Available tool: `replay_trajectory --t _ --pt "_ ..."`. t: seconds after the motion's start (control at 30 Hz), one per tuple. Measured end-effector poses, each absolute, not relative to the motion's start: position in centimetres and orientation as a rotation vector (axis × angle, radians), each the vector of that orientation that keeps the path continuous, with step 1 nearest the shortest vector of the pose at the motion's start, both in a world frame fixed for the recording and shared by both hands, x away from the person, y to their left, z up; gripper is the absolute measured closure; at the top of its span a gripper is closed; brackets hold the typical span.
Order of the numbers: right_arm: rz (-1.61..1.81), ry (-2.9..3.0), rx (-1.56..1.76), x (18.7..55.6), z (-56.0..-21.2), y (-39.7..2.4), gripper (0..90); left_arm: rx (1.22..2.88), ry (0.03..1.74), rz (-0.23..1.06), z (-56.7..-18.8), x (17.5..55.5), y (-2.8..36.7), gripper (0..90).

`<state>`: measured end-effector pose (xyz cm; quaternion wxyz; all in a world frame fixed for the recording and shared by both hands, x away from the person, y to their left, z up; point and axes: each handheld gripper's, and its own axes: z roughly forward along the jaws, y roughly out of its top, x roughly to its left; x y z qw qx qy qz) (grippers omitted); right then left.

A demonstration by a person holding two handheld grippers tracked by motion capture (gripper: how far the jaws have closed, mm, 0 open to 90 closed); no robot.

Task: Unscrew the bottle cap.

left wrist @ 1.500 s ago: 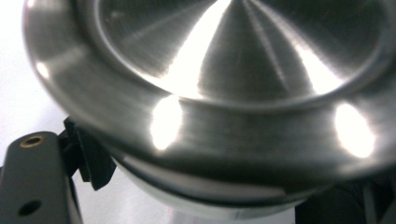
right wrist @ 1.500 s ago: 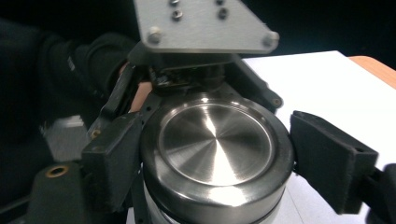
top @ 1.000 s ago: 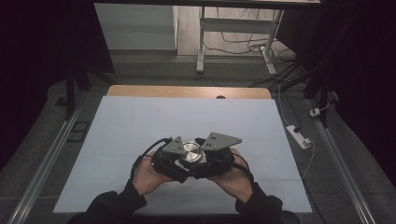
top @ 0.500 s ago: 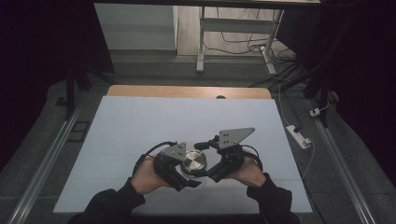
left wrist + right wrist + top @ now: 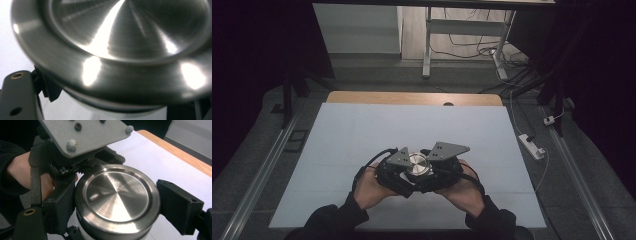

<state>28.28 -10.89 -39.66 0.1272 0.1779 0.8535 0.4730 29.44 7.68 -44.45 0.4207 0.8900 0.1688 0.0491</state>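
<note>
A jar with a brushed steel lid (image 5: 417, 165) is held a little above the near middle of the white table (image 5: 362, 130). My left gripper (image 5: 408, 178) is shut on the jar's pale body (image 5: 75, 106), just under the lid (image 5: 120, 50). My right gripper (image 5: 117, 202) comes in from the right, and its jaws have just been closing with the lid (image 5: 115, 195) between them. Both black pads now press on the lid's rim. The left gripper's grey plate (image 5: 85, 135) sits just behind the lid. Most of the jar's body is hidden by hands and grippers.
The table's far edge is a bare wooden strip (image 5: 412, 98). A white power strip (image 5: 532, 145) lies on the floor to the right, with cables and desk legs (image 5: 427, 45) beyond. Metal rails (image 5: 262, 170) run along both sides of the table.
Half a second ago the right gripper stood off to the right of the lid with its jaws apart. Now it is back at the lid and closed on it. The left hand has not moved.
</note>
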Motion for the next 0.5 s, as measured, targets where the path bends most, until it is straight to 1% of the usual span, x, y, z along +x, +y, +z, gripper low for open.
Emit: replay_trajectory --t 0.13,0.2,0.3,0.4,0.43,0.47,0.5 --pt "1.449 2.547 0.377 28.6 -39.4 -11.7 18.3 2.189 0.327 0.006 -44.5 29.6 7.9 15.6" --pt "1.586 2.6 0.263 29.4 -39.5 -12.6 18.5 2.178 0.274 -0.032 -44.4 29.5 8.0 15.6" --pt "1.685 2.647 0.174 30.0 -39.7 -13.2 18.4 2.177 0.187 -0.066 -44.2 29.1 7.8 15.6" --pt "1.787 2.698 0.091 30.6 -40.1 -13.8 18.2 2.19 0.165 -0.07 -44.2 28.9 7.4 15.6" --pt "1.782 2.705 0.089 30.7 -40.2 -13.9 18.3 2.2 0.182 -0.053 -44.2 28.9 7.3 15.6" --pt "1.732 2.684 0.139 30.7 -40.0 -13.9 15.6 2.207 0.208 -0.038 -44.2 29.0 7.3 15.6" --pt "1.695 2.666 0.178 30.6 -39.8 -13.8 14.8 2.211 0.236 -0.018 -44.2 29.1 7.3 15.6"
